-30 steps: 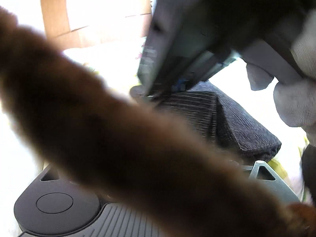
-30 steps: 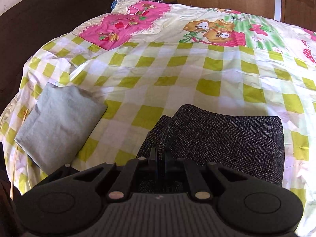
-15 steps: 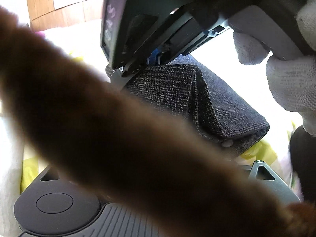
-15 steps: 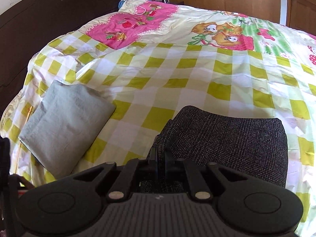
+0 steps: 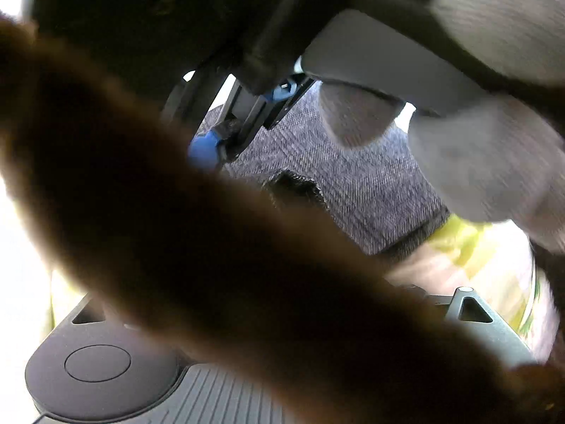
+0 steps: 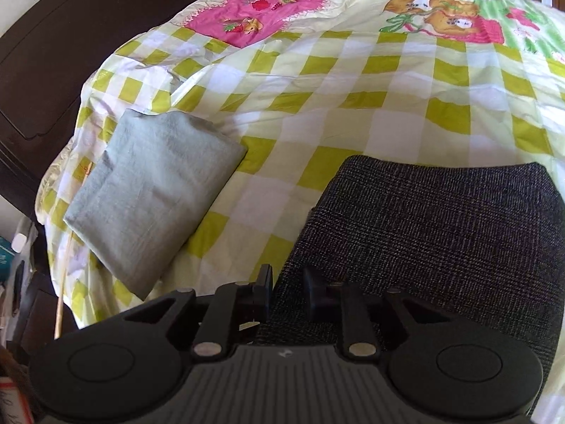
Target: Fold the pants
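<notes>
The dark grey checked pants (image 6: 434,226) lie folded into a flat rectangle on the checked bedsheet (image 6: 353,81). My right gripper (image 6: 287,291) is open, its fingers a little apart over the near left corner of the pants. In the left wrist view the pants (image 5: 356,183) show under the other gripper's body and a white-gloved hand (image 5: 487,162). A blurred brown strand (image 5: 212,254) covers my left gripper's fingers, so its state is hidden.
A folded pale green cloth (image 6: 152,198) lies on the sheet left of the pants. A dark wooden headboard (image 6: 70,35) runs along the left side. Clutter sits off the bed's edge at bottom left (image 6: 14,265).
My right gripper has opened and let go of the pants' corner. It has moved closer to the bed. In the left wrist view the right gripper now looms much nearer.
</notes>
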`<state>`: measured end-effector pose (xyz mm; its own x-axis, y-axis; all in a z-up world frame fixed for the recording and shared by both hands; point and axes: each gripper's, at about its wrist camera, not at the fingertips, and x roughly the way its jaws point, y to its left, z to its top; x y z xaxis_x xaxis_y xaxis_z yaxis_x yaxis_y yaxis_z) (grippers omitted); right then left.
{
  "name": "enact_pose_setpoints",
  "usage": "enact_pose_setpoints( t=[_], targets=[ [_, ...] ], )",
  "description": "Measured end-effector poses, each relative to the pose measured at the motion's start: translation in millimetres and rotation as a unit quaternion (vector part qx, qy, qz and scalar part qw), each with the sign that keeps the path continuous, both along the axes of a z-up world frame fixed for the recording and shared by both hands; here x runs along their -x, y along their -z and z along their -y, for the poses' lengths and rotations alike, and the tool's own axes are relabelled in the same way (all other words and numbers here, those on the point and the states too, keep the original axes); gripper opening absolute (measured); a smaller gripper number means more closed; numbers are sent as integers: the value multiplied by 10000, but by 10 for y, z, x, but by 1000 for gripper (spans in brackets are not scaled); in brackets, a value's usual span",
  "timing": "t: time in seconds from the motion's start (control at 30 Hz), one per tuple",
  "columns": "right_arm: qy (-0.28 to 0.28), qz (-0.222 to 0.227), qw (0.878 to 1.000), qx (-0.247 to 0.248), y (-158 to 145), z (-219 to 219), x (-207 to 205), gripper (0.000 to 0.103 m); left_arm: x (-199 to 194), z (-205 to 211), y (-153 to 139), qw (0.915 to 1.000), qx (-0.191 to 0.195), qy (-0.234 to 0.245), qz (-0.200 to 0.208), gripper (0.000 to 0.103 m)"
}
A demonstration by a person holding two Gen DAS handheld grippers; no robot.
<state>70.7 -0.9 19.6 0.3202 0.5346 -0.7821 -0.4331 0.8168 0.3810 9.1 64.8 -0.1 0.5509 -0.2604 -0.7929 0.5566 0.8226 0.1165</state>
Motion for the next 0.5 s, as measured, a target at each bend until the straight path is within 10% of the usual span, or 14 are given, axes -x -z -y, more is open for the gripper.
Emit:
enact_pose_setpoints(
  t=[0.5],
  targets=[
    [151,781,9946,659,-233,32,-329,41,130,-600,-250,9855,1286,-1106,-51,94]
  ],
)
